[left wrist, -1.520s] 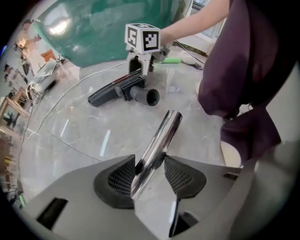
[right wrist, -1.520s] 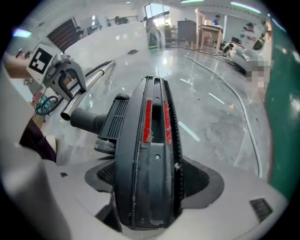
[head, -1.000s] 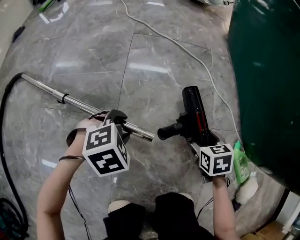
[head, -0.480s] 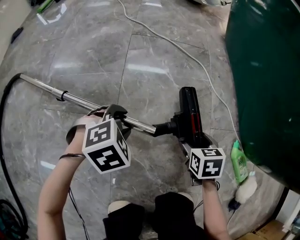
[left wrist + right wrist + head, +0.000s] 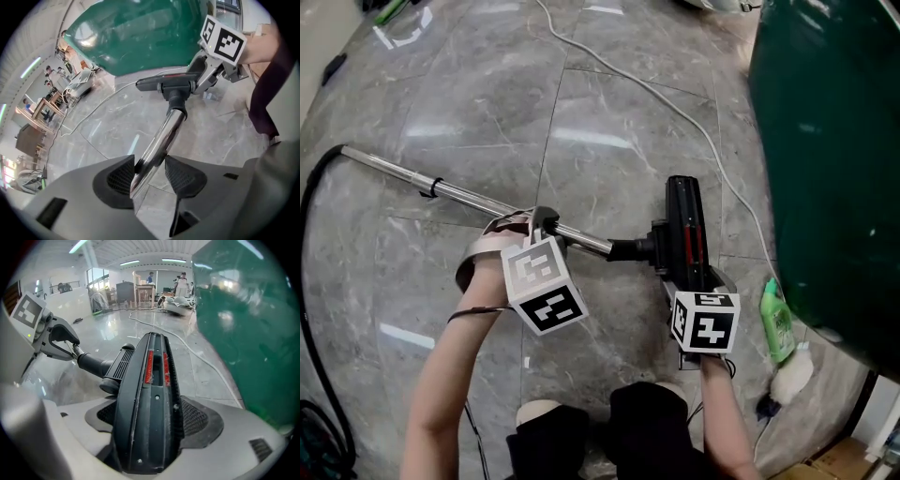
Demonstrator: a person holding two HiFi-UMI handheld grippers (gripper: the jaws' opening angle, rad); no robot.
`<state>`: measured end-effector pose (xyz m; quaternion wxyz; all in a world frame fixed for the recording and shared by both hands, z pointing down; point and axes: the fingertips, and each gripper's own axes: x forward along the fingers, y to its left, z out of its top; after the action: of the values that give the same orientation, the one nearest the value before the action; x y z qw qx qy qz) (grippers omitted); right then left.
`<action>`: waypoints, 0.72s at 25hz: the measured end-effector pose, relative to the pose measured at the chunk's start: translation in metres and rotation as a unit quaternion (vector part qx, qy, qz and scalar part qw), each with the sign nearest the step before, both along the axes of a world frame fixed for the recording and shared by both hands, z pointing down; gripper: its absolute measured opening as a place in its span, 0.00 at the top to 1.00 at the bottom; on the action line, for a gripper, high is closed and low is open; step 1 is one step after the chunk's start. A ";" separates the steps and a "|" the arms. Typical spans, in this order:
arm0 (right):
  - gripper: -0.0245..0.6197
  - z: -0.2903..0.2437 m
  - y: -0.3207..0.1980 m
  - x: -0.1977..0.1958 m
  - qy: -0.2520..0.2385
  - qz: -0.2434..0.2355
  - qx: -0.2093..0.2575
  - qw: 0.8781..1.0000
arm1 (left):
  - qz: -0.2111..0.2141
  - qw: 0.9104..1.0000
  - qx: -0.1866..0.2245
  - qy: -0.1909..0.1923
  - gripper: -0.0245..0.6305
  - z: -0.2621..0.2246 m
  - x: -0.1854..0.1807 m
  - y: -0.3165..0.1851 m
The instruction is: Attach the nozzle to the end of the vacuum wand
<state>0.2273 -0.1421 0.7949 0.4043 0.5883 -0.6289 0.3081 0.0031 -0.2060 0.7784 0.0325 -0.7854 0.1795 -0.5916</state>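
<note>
The chrome vacuum wand (image 5: 441,190) runs from the far left toward the middle, raised at its near end. My left gripper (image 5: 546,225) is shut on the wand (image 5: 161,136) near that end, with the tube between both pads. My right gripper (image 5: 694,281) is shut on the black nozzle (image 5: 686,234), which has a red strip down its middle. The nozzle (image 5: 150,399) lies lengthwise between my right gripper's (image 5: 150,423) jaws. The nozzle's round neck (image 5: 633,249) meets the wand's end, and the tube runs into its collar (image 5: 177,101).
A big dark green body (image 5: 834,159) fills the right side. A white cable (image 5: 675,103) crosses the marble floor behind the nozzle. A black hose (image 5: 309,244) curves off the wand's far end. A green bottle (image 5: 776,323) lies at the right, by the person's legs (image 5: 619,431).
A gap lay between the wand's end and the nozzle's neck; now they meet. My left gripper carried the wand to the right, and my right gripper brought the nozzle left and turned it.
</note>
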 end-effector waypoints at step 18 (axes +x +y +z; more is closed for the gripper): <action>0.34 -0.039 -0.064 -0.011 0.064 0.029 0.090 0.993 | -0.128 0.986 0.104 0.002 0.66 0.009 0.002 -0.075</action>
<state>0.2159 -0.2061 0.7556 0.3800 0.6587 -0.6098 0.2231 0.0051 -0.2809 0.7878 0.0376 -0.7492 0.3395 -0.5675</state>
